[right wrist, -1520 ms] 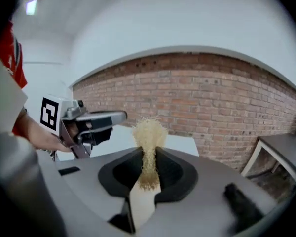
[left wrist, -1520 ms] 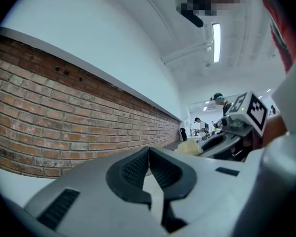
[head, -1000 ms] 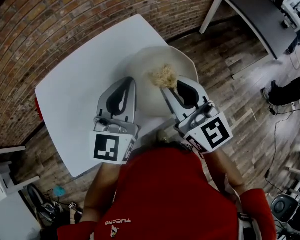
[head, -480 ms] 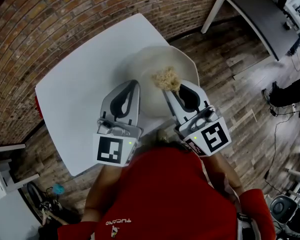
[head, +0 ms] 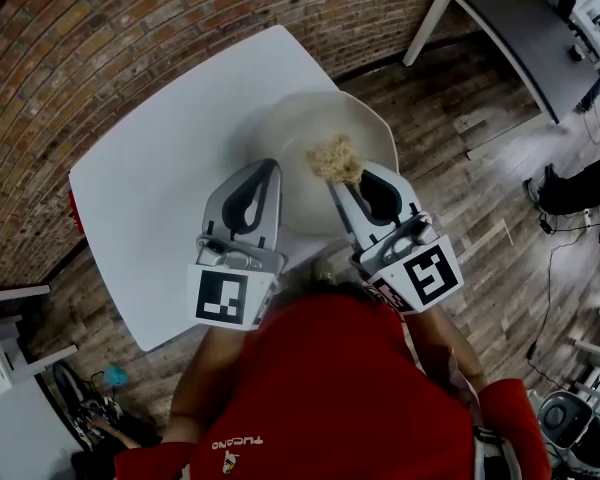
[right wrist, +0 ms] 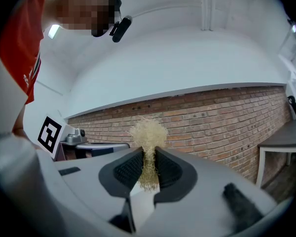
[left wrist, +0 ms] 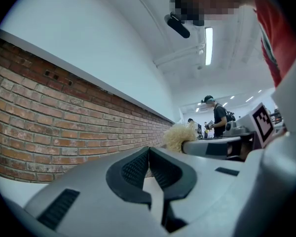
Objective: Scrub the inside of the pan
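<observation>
The pale round pan (head: pixel 302 126) sits on the white table (head: pixel 150 188), near its right corner. Held above the pan's near side, my right gripper (head: pixel 341 177) is shut on a straw-coloured scrubber (head: pixel 332 157). In the right gripper view the scrubber (right wrist: pixel 148 134) sticks out as a tuft from between the pads of that gripper (right wrist: pixel 148 158). My left gripper (head: pixel 268 167) hovers over the pan's left rim. Its jaws are pressed together with nothing between them in the left gripper view (left wrist: pixel 149 158), where the scrubber (left wrist: pixel 178 136) shows to the right. Both grippers are tilted up toward the brick wall.
A grey table (head: pixel 510 28) stands at the upper right on the wood floor. A person's legs (head: pixel 580 183) and cables lie at the right edge. The brick wall (head: pixel 100 38) runs behind the white table. A white shelf (head: pixel 10 358) is at lower left.
Both grippers have shifted slightly to the right over the pan. The scrubber stays clamped in the right one.
</observation>
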`<state>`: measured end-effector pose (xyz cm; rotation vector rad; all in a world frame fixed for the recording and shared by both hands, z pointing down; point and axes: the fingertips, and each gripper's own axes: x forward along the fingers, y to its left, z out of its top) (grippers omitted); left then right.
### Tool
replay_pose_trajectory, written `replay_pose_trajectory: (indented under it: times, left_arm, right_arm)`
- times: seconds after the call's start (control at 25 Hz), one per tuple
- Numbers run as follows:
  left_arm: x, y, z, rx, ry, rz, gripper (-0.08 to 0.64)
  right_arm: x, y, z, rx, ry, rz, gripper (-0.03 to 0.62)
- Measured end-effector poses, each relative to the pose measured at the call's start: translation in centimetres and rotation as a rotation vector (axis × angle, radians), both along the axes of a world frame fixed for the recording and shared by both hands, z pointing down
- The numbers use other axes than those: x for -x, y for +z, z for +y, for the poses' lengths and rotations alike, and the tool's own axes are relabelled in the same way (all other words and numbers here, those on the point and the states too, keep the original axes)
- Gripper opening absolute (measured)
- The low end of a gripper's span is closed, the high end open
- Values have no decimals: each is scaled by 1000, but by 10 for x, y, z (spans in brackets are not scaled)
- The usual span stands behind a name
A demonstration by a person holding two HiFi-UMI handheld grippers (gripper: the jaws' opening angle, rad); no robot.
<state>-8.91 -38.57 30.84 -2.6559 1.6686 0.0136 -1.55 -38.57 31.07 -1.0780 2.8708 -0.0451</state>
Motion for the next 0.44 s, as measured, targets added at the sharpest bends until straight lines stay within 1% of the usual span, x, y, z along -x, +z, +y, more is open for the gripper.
replay_pose_trajectory:
  times: [0.44]
  left_arm:
    - [0, 0, 1, -5, -12, -2, 14]
  right_arm:
    - [-1, 2, 0, 9, -10, 10, 75]
